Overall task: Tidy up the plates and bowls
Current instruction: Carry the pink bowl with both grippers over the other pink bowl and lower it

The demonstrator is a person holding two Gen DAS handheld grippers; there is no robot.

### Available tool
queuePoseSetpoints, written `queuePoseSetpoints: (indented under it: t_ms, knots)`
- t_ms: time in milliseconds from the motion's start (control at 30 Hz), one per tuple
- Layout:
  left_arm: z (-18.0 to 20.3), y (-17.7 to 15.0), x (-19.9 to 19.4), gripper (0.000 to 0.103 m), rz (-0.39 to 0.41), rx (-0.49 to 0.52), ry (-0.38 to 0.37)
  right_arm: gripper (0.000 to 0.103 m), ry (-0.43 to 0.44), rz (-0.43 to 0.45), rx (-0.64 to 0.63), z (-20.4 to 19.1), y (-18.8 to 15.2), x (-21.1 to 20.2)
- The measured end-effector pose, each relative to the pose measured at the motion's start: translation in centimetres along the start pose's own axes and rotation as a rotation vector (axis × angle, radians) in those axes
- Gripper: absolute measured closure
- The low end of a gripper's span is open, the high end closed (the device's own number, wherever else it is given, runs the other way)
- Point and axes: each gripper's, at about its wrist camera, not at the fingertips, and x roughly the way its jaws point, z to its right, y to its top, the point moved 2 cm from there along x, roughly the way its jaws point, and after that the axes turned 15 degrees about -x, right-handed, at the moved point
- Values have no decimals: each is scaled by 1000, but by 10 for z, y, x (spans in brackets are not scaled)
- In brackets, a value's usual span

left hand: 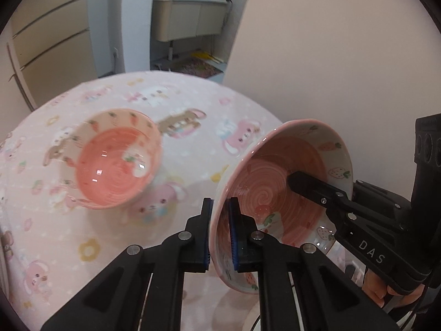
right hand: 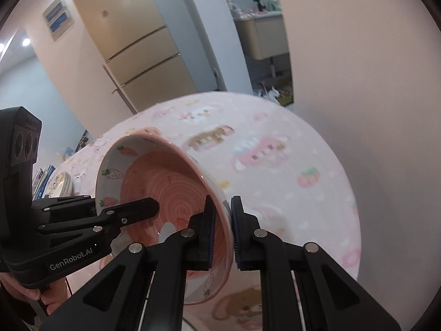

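Note:
A pink bowl (left hand: 278, 182) with strawberry and carrot prints is held tilted above the table by both grippers. My left gripper (left hand: 220, 231) is shut on its near rim. My right gripper (right hand: 222, 231) is shut on the opposite rim and shows in the left wrist view (left hand: 317, 190) with one finger inside the bowl. The same bowl (right hand: 165, 182) fills the middle of the right wrist view, where the left gripper (right hand: 129, 212) reaches into it. A second matching pink bowl (left hand: 115, 162) sits upright on the table to the left.
The table has a pink cartoon-print cloth (left hand: 193, 110). A stack of plates (right hand: 62, 184) stands at the table's far left edge. A beige fridge (right hand: 143, 49) and a doorway to a washroom (left hand: 190, 22) lie beyond. A plain wall (left hand: 344, 55) is on the right.

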Motion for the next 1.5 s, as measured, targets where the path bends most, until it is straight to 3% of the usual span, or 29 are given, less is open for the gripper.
queuePoseSetpoints:
  t_ms: [300,467,700,833,1133,1500]
  knots:
    - [-34,17,-55,91,103,-79,3,92,36,67,-124,-48,49,-9]
    - [-47,34,-87,91,188,-96,50,92,78,99,-176,-70,81,-9]
    - [-67,49,-110,91,244,-156,50,92,89,128,-247,-94,111,-8]
    - [-73,56,-97,91,222,-174,73,92,107,97,-260,-96,118,7]
    - [-111,64,-39,91,84,-248,110,91,156,-95,-226,-92,118,77]
    - [-121,66,-13,91,38,-255,114,91,143,-165,-221,-88,110,109]
